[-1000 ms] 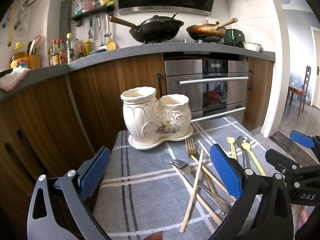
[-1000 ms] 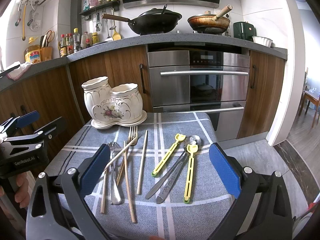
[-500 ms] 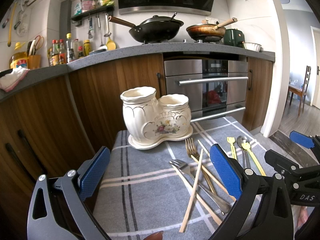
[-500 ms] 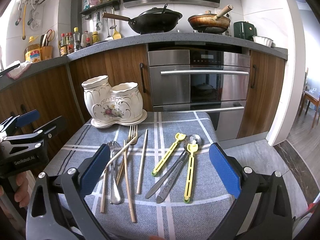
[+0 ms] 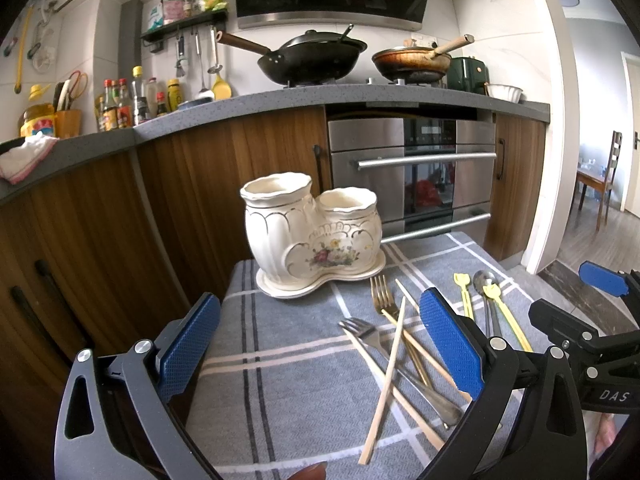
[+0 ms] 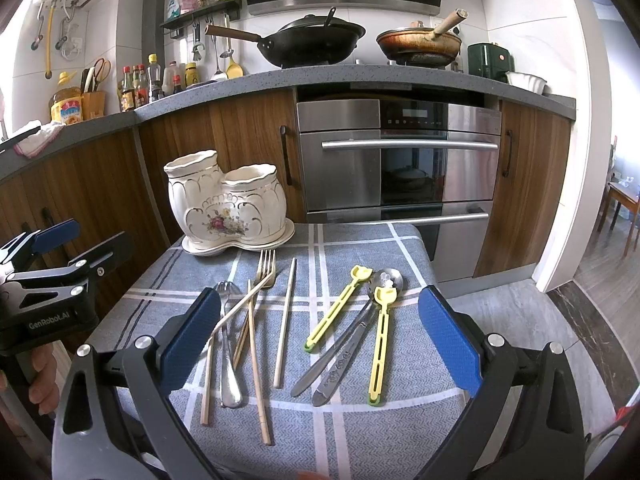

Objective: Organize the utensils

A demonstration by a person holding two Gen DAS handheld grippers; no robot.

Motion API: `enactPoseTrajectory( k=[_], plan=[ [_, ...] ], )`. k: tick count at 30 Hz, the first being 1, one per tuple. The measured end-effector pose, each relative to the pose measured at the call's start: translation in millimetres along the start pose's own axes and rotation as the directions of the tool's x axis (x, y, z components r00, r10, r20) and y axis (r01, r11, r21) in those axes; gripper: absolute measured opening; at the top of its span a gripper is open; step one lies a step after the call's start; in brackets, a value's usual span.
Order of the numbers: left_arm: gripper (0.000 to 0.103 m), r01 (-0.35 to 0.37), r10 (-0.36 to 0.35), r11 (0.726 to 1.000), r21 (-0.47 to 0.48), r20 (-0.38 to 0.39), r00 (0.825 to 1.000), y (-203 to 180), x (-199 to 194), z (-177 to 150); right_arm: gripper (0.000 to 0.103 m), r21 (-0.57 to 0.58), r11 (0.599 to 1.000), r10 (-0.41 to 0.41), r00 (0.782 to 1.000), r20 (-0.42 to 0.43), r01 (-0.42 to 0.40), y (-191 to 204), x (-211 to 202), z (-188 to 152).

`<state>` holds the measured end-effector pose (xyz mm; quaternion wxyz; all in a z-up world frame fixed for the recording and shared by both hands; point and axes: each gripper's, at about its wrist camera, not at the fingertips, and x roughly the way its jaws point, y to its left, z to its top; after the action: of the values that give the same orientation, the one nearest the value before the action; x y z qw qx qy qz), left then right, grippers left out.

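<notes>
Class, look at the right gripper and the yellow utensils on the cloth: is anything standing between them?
Nothing visible does. The right gripper is open above the cloth, and the yellow utensils lie flat ahead of it, beside a spoon and two knives.

Left wrist view: low over the checked cloth [image 5: 304, 376], from its left front, facing the kitchen counter [image 5: 280, 100]; holder [image 5: 312, 232] near.
Right wrist view: further right, centred over the cutlery, facing the oven [image 6: 400, 160].
Shared: cloth, holder [image 6: 228, 204], cutlery, counter, oven; each view catches the other gripper at its edge.
</notes>
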<state>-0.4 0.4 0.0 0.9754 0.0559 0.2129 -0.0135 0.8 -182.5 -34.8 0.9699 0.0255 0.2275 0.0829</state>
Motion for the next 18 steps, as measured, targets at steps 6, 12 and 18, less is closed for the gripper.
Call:
enactPoseTrajectory(
  k=[6,12,18],
  plan=[
    [0.099,0.0,0.0,1.0,0.0,-0.001,1.0,-0.1,0.1,0.1,0.098,0.001,1.0,0.001,1.0,-0.001,-0.001,0.0,0.3,-0.1],
    [0.099,-0.001,0.001,1.0,0.001,-0.001,1.0,0.1,-0.1,-0.2,0.098,-0.002,1.0,-0.002,1.0,-0.004,0.002,0.4,0.7,0.4],
    [0.099,-0.001,0.001,1.0,0.0,-0.001,1.0,-0.1,0.1,0.0,0.098,-0.004,1.0,0.002,1.0,-0.004,-0.002,1.8,2.6,-1.2]
  ],
)
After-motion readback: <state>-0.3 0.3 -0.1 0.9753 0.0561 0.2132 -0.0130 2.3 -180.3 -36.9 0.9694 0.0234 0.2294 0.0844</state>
